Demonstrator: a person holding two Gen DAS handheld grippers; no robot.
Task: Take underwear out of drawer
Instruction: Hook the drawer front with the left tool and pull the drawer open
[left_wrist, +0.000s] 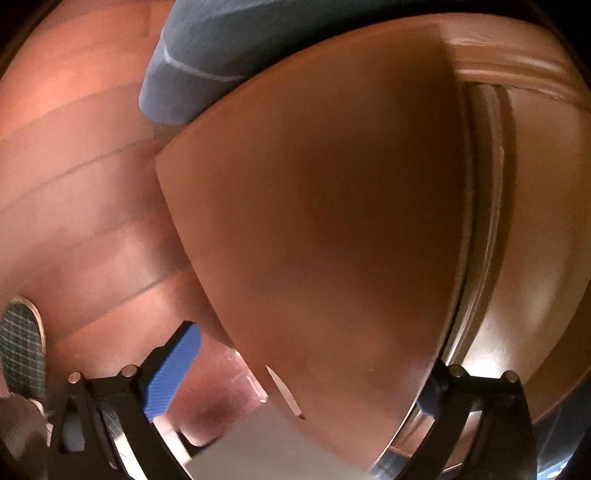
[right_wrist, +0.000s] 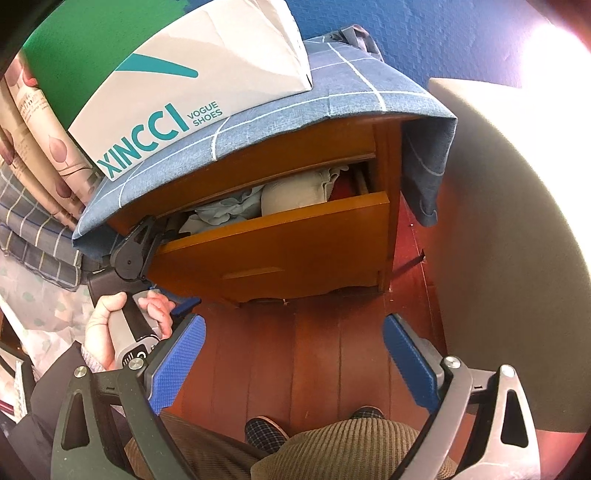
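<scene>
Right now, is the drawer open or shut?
Partly open. The drawer front stands out from the cabinet, leaving a gap where folded clothes show inside.

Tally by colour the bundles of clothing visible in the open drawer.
Pale blue: 1
Beige: 1
Red: 1
Total: 3 showing in the drawer; anything deeper is hidden.

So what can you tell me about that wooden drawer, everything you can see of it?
The drawer is orange-brown varnished wood with a plain flat front and a shallow groove low on it. It stands partly pulled out of a small cabinet draped with blue checked cloth. Crumpled pale clothes fill it. The left gripper sits at its left corner.
</scene>
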